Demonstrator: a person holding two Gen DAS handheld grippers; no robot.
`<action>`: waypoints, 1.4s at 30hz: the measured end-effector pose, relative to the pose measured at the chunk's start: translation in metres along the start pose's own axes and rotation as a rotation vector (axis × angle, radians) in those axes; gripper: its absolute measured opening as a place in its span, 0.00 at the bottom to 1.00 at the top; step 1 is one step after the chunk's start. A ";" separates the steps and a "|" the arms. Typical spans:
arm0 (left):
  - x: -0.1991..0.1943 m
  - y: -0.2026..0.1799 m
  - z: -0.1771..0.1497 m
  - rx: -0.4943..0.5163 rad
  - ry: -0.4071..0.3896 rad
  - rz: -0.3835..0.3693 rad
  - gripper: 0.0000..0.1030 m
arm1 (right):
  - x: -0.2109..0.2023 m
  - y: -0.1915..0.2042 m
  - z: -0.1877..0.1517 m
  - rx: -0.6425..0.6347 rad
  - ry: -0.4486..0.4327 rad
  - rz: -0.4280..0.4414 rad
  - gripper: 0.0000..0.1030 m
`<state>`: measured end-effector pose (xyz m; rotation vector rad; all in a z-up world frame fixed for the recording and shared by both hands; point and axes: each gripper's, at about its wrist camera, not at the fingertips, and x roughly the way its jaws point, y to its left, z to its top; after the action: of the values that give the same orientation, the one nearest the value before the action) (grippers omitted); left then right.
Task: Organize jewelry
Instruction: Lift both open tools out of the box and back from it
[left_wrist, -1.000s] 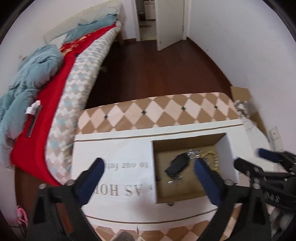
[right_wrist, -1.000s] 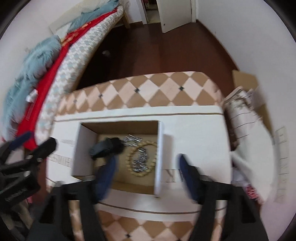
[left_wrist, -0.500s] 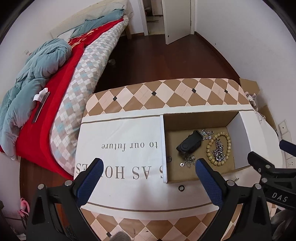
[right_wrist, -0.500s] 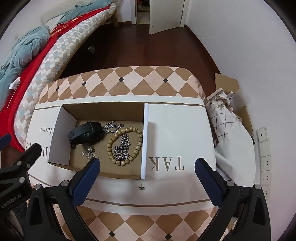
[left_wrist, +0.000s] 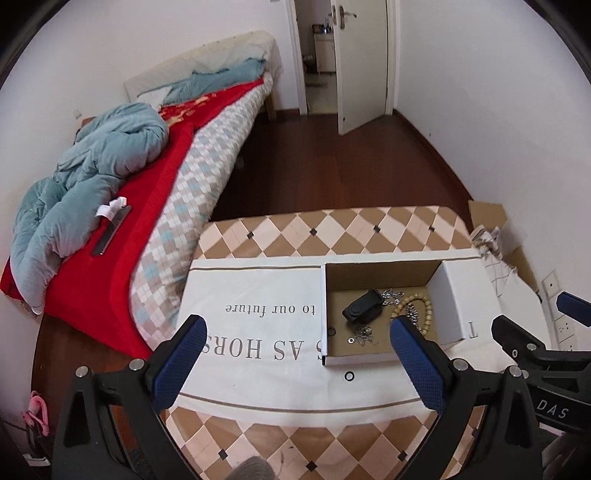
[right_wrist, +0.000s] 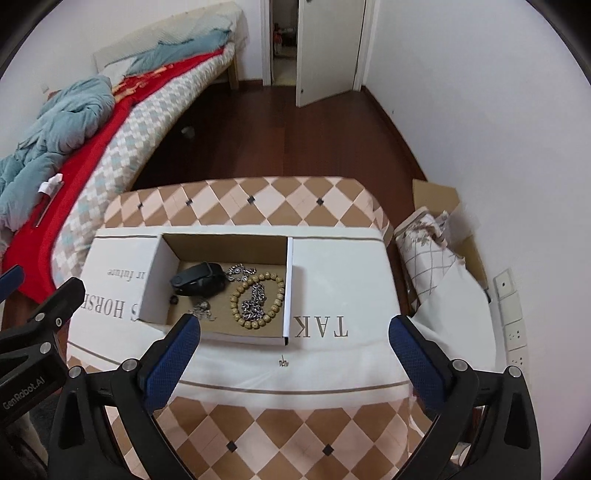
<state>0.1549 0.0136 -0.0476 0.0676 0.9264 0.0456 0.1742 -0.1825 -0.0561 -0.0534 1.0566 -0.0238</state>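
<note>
Wooden bead bracelet (right_wrist: 257, 302), silver chain (right_wrist: 252, 306) inside its ring, and black case (right_wrist: 198, 283) lying in open cardboard box (right_wrist: 221, 246) on white cloth (right_wrist: 343, 273) over checkered surface (right_wrist: 236, 201). Small black ring (left_wrist: 349, 376) and tiny earring (right_wrist: 283, 362) on cloth just outside box. Left hand-held gripper (left_wrist: 299, 360) and right hand-held gripper (right_wrist: 295, 356) both spread wide, holding nothing, above near edge.

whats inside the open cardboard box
Inside the box: a black pouch, a wooden bead bracelet ringing a silver chain, another chain, and small silver pieces. Anything beneath the pouch is hidden.
</note>
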 end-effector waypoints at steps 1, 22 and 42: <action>-0.007 0.001 -0.001 -0.002 -0.010 -0.001 0.98 | -0.007 0.001 -0.002 0.002 -0.012 0.000 1.00; -0.121 0.018 -0.029 -0.029 -0.159 -0.025 0.98 | -0.140 0.001 -0.043 0.025 -0.193 0.026 1.00; 0.041 0.042 -0.086 -0.092 0.070 0.237 0.98 | 0.078 -0.033 -0.103 0.220 0.070 0.143 0.53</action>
<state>0.1100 0.0613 -0.1284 0.0908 0.9816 0.3119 0.1229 -0.2218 -0.1730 0.2229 1.1200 -0.0127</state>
